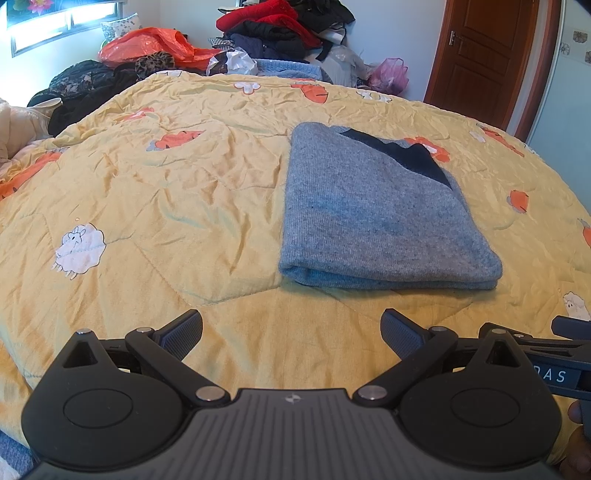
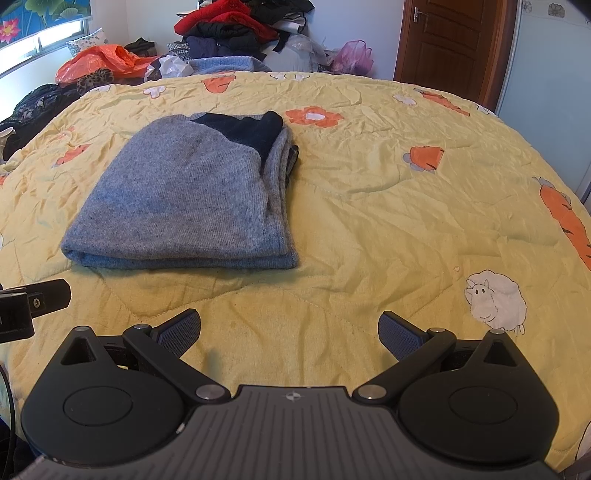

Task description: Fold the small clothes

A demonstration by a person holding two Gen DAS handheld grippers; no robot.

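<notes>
A grey knit garment (image 1: 373, 210) with a dark navy patch lies folded into a flat rectangle on the yellow quilt (image 1: 184, 192). In the right wrist view the same folded garment (image 2: 184, 199) sits left of centre, its navy part (image 2: 251, 129) at the far end. My left gripper (image 1: 291, 332) is open, hovering over the quilt short of the garment's near edge, with nothing between its fingers. My right gripper (image 2: 290, 332) is open too, over bare quilt (image 2: 369, 206) to the right of the garment. Part of the other gripper shows at each frame's side edge.
A heap of red, black and dark clothes (image 1: 280, 26) and an orange plastic bag (image 1: 147, 46) lie at the bed's far side. More dark clothes (image 1: 81, 92) sit at the far left. A brown door (image 1: 484, 59) stands at the back right.
</notes>
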